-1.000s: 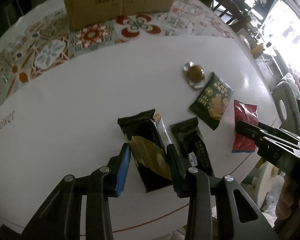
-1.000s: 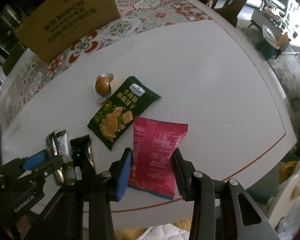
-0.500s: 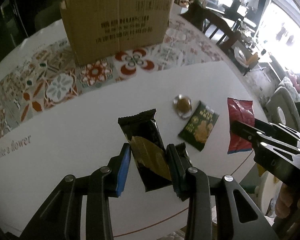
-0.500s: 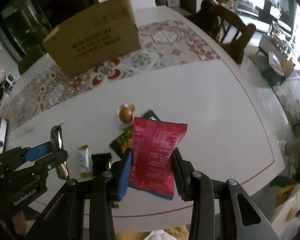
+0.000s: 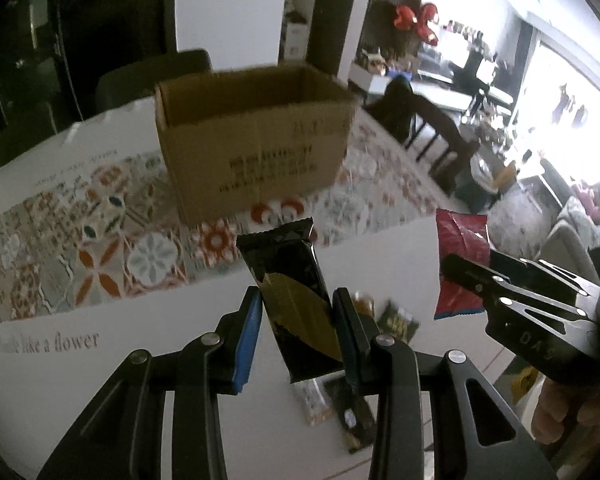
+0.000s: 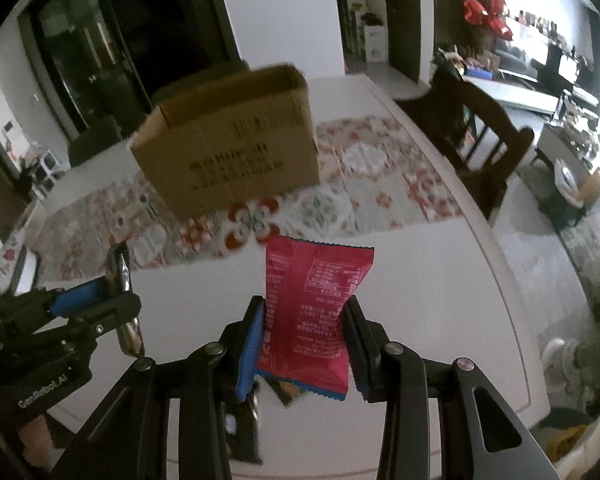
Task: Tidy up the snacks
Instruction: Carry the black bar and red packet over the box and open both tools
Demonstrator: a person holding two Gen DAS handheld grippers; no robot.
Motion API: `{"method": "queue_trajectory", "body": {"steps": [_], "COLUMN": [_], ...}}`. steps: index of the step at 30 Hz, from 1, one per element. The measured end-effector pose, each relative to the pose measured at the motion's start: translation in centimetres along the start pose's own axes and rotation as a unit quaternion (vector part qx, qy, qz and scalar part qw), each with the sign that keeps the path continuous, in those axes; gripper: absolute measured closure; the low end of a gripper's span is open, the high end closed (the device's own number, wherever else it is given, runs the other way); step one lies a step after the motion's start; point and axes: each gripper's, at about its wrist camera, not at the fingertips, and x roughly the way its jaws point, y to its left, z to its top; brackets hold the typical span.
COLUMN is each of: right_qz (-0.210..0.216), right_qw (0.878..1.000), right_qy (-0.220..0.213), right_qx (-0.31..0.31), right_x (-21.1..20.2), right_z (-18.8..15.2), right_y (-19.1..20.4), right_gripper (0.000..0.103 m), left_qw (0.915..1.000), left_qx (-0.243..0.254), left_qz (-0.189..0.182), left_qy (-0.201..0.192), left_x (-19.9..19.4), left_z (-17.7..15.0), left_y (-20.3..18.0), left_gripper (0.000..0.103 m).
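Note:
My left gripper (image 5: 298, 304) is shut on a black and gold snack packet (image 5: 296, 292) and holds it in the air above the white table (image 5: 100, 360). My right gripper (image 6: 305, 316) is shut on a red snack packet (image 6: 310, 312), also lifted; the red packet shows in the left wrist view (image 5: 460, 264) too. An open cardboard box (image 5: 256, 140) stands ahead on the patterned cloth; it also shows in the right wrist view (image 6: 228, 156). A green packet (image 5: 398, 320), a small brown snack (image 5: 364, 302) and two dark bars (image 5: 340, 412) lie on the table below.
A patterned table runner (image 5: 100, 240) lies under the box. Dark wooden chairs (image 6: 480, 140) stand at the table's right side. The table's right edge (image 6: 512, 320) curves close to my right gripper. The left gripper shows at the left of the right wrist view (image 6: 116, 300).
Both grippers have risen with their packets and tilted up toward the box. The table snacks have dropped low in view and the box's open top now shows.

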Motion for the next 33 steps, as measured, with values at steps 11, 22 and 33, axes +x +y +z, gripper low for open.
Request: {"method": "queue_trajectory", "body": {"steps": [11, 22, 33], "right_qz": [0.032, 0.067, 0.080], "right_qw": [0.997, 0.993, 0.993], "right_qy": [-0.067, -0.088, -0.075], "right_qx": [-0.022, -0.032, -0.043], "right_x": [-0.6, 1.8, 6.5], "right_z": [6.9, 12.7, 17.9], "right_y": [1.7, 3.1, 4.2], "right_gripper": [0.064, 0.064, 0.064], "left_qw": [0.9955, 0.9927, 0.9938], "left_qx": [-0.002, -0.001, -0.011], "left_qz": [0.035, 0.042, 0.047], "left_qy": [-0.088, -0.113, -0.100], "left_x": [-2.5, -1.1, 2.7], "left_z": [5.5, 10.8, 15.9], "left_y": [1.6, 3.6, 5.8], "left_gripper": [0.067, 0.067, 0.067]}}
